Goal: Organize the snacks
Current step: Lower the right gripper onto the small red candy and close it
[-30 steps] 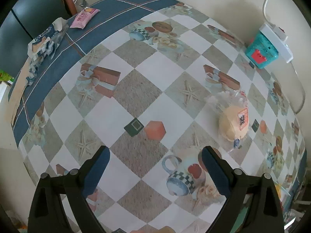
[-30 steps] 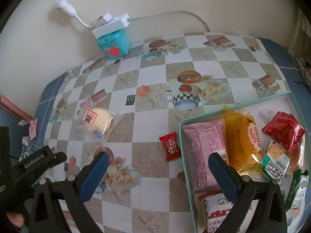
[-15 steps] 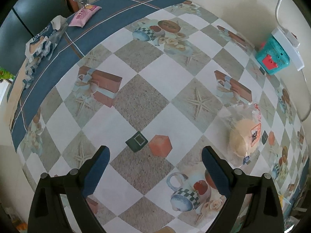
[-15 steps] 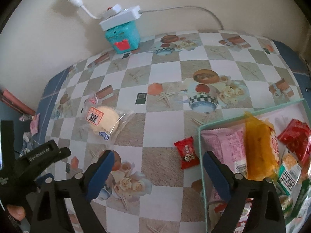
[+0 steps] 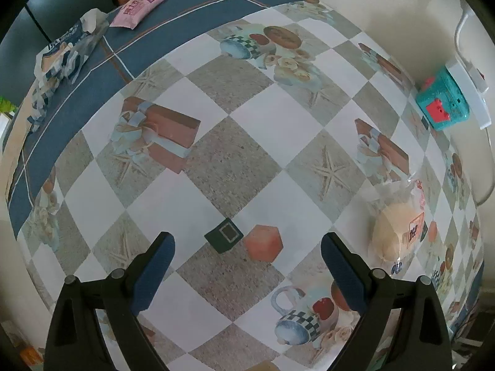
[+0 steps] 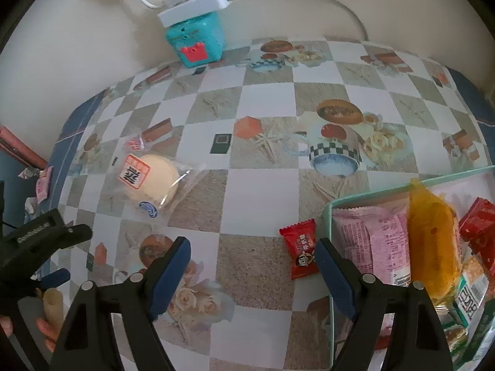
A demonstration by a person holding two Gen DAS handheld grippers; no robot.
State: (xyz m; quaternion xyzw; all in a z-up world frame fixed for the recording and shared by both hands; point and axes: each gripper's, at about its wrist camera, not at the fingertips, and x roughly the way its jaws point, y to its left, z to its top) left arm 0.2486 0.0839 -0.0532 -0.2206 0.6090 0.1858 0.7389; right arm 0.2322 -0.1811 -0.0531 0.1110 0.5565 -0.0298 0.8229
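Note:
A round pale bun in a clear wrapper [image 6: 151, 182] lies on the checked tablecloth, and it also shows at the right of the left wrist view as the bun [image 5: 396, 235]. A small red candy [image 6: 298, 249] lies beside the green-rimmed tray [image 6: 371, 191], which holds a pink packet [image 6: 374, 238], an orange packet [image 6: 433, 241] and red ones. My right gripper [image 6: 252, 245] hangs over the cloth with its jaws closing. The candy lies just inside its right finger, and the pads do not touch it. My left gripper [image 5: 246, 244] is open over bare cloth.
A teal box [image 6: 198, 43] with a white power strip on top stands against the wall. At the far blue border lie a pink snack packet [image 5: 139, 6] and a crumpled blue-white bag [image 5: 65, 52]. A person's fingers [image 6: 46, 327] show at the lower left.
Both grippers have sunk closer to the table. The right jaws have narrowed, and the red candy now sits nearer the right finger. In the left view the bun has slid toward the right edge.

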